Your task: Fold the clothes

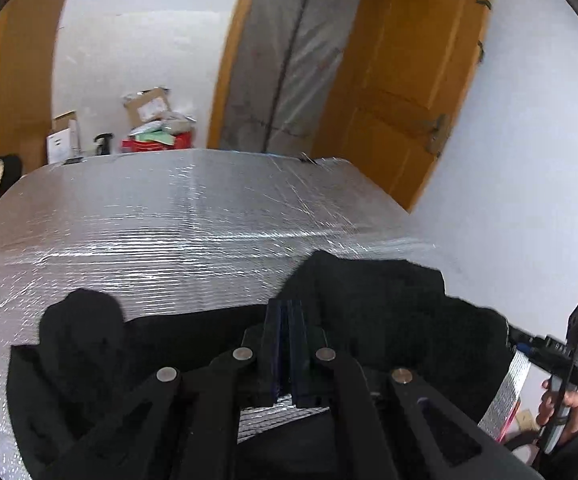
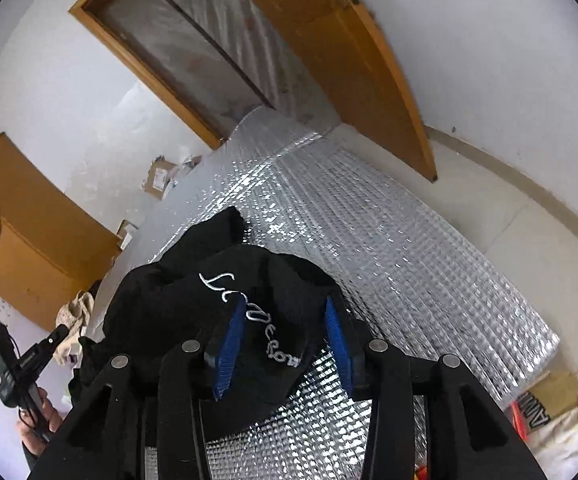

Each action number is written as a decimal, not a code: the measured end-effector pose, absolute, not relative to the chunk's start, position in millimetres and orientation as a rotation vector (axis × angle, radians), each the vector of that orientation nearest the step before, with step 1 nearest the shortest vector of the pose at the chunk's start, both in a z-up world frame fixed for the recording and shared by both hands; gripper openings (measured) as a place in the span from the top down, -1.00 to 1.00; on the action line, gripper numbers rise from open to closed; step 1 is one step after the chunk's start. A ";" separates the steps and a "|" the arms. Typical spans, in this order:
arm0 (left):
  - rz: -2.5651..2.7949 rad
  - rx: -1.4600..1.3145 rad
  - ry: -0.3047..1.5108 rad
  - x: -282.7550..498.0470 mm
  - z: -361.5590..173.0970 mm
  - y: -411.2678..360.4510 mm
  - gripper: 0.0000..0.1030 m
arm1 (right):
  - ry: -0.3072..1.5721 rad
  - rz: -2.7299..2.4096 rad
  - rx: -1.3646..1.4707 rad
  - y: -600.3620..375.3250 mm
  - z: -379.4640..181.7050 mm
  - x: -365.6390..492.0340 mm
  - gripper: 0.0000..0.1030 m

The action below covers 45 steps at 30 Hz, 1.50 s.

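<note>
Left gripper (image 1: 287, 310) – fingers pressed together, black garment (image 1: 389, 304) beneath, grip unconfirmed. Right gripper (image 2: 285, 344) – spread wide, garment lettering (image 2: 249, 316) seen between pads, right view only.

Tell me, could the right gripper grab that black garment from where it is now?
Probably yes. The right gripper is open, its blue pads either side of the black garment, nothing between.
</note>
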<state>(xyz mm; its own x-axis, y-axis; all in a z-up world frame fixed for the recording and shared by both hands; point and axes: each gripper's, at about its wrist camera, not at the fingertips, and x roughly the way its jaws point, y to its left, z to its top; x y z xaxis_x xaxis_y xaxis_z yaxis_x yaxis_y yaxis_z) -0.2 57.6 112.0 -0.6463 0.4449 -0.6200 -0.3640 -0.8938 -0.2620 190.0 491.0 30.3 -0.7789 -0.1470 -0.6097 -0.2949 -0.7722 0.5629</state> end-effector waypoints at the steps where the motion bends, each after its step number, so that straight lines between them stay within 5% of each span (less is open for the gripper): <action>1: 2.510 -0.979 -0.174 -0.3 113.3 52.6 0.97 | 1.028 2.697 -1.036 488.8 27.0 185.5 0.01; 8: 2.467 -0.966 -0.137 -4.4 118.3 66.2 0.97 | 1.089 2.676 -1.117 477.4 11.3 170.3 0.04; 12: 2.427 -0.973 -0.149 -5.0 115.5 76.7 0.97 | 1.111 2.689 -1.110 479.6 16.6 155.3 0.74; 31: 2.667 -0.795 -0.389 60.1 168.3 -51.3 0.97 | 0.943 3.494 -0.952 317.6 220.8 53.8 0.80; 41: 2.744 -0.801 -0.430 84.3 170.0 -92.9 0.97 | 0.704 3.524 -1.578 205.3 133.5 66.3 0.79; 45: 2.775 -0.818 -0.437 90.6 165.5 -103.8 0.97 | 0.589 3.486 -1.847 161.2 96.0 71.7 0.65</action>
<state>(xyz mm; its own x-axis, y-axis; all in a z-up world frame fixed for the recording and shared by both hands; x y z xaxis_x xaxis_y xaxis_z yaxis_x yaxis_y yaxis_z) 90.6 -103.8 165.5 -0.8223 0.2859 -0.4920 -0.1207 -0.9326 -0.3402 71.7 161.2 96.0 -0.3058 -0.7686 -0.5619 0.5411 -0.6260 0.5616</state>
